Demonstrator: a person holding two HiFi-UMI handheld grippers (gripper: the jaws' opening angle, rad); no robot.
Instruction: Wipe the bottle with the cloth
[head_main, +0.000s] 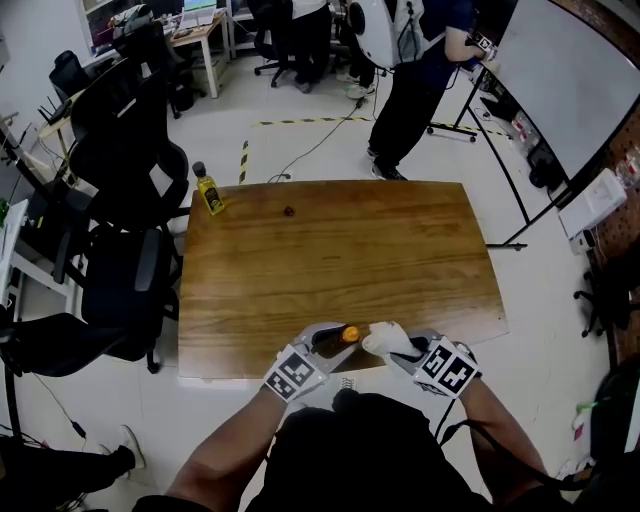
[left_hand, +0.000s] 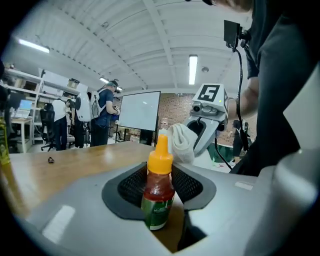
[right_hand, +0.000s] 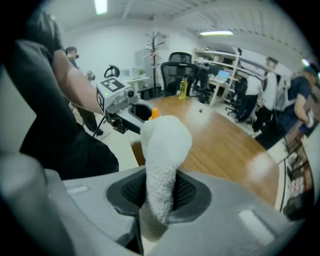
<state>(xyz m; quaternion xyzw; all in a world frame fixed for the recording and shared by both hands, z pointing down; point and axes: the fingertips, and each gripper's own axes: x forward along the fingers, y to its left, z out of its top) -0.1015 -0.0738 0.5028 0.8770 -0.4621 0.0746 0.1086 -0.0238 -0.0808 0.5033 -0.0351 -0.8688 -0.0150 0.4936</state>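
Note:
A small bottle (left_hand: 159, 192) of red sauce with an orange cap and green label stands between the jaws of my left gripper (left_hand: 160, 200), which is shut on it. In the head view the bottle (head_main: 340, 337) lies nearly level above the table's front edge, held by the left gripper (head_main: 330, 343). My right gripper (right_hand: 160, 195) is shut on a white cloth (right_hand: 162, 150), bunched into a rounded wad. The cloth (head_main: 386, 339) sits right beside the orange cap (right_hand: 154, 113); whether they touch I cannot tell. The right gripper (head_main: 405, 350) points at the bottle from the right.
The wooden table (head_main: 340, 260) carries a yellow bottle (head_main: 208, 190) at its far left corner and a small dark object (head_main: 289, 211) near the far edge. Black office chairs (head_main: 130, 160) crowd the left side. A person (head_main: 420, 80) stands beyond the table.

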